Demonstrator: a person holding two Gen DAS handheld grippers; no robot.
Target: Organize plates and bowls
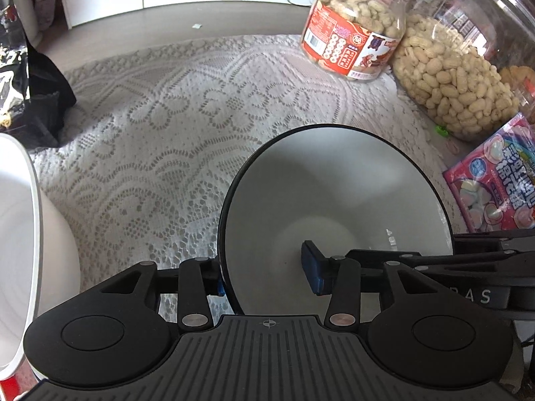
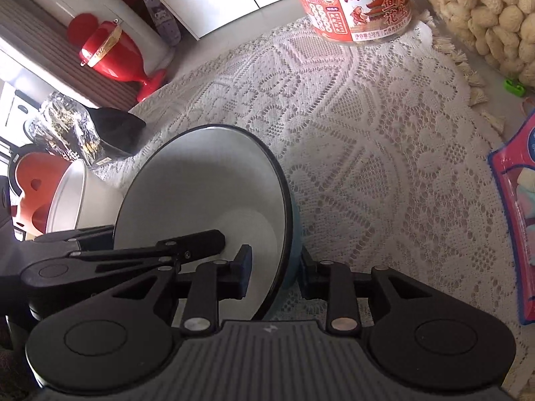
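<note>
Both hand-held grippers, left point(image 1: 267, 275) and right point(image 2: 276, 275), clamp the bowl point(image 1: 334, 193) rim mid-carry; next, nest it in the white bowl point(image 1: 20, 234).

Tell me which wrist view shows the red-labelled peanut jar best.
The left wrist view: the peanut jar shows whole there, gold lid to base, standing on the lace cloth beside the big clear jar. The right wrist view cuts off its lid and top, showing only the label and base.
</note>
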